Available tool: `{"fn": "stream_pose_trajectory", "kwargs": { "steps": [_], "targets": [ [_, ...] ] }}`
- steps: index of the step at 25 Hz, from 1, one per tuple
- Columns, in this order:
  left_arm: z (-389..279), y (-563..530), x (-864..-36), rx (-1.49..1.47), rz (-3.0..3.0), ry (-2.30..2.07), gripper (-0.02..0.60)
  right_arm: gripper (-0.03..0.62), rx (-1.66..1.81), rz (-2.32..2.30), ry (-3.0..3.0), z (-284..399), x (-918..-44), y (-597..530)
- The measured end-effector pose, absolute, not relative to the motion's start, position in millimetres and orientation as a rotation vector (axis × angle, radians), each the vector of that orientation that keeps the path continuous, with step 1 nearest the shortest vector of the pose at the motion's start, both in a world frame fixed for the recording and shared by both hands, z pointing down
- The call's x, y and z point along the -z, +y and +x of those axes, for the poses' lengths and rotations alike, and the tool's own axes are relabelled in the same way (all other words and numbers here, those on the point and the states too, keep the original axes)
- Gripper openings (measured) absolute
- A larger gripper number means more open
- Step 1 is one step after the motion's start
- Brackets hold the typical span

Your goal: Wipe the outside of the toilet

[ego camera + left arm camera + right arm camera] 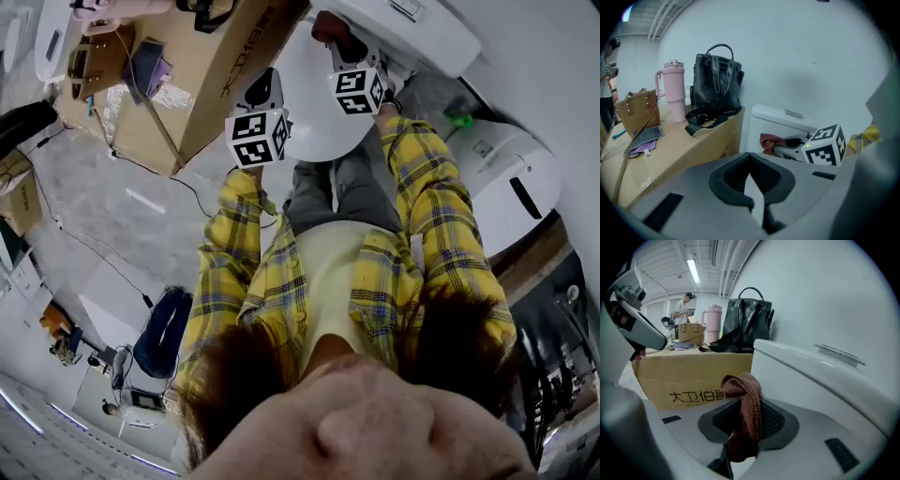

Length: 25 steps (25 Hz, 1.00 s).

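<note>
The white toilet's lid (314,108) and tank (412,28) lie right below me. In the left gripper view the tank (776,119) stands against the wall. My right gripper (336,37) is shut on a red-brown cloth (746,401), held just in front of the tank (811,376). The left gripper view shows that cloth (769,140) bunched at the right gripper (787,142), close to the tank's front. My left gripper (266,84) hovers over the lid's left edge. Its jaws (750,159) meet at the tips with nothing between them.
A long cardboard box (675,154) stands left of the toilet, bearing a black bag (715,84), a pink tumbler (675,91) and a tan handbag (637,112). Another white toilet (511,178) sits to the right. A person (684,305) stands far back.
</note>
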<state>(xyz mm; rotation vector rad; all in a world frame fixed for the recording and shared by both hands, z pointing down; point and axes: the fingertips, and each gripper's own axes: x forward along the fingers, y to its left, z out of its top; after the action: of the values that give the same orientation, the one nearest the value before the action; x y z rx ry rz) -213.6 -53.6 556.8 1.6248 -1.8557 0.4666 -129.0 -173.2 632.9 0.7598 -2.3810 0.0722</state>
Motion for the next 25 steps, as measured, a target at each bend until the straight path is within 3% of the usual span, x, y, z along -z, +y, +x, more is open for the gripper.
{"fn": "stream_pose_trajectory", "kwargs": {
  "steps": [13,25],
  "targets": [
    [-228,-35,-571,-0.482,1.534,-1.882,0.002,0.123,-0.008,0.722,-2.292,-170,-681,-194],
    [-211,-45,-573,-0.503,1.603,-1.826,0.002,0.123,-0.057,0.781,-2.203,-127,-700,-190]
  ]
}}
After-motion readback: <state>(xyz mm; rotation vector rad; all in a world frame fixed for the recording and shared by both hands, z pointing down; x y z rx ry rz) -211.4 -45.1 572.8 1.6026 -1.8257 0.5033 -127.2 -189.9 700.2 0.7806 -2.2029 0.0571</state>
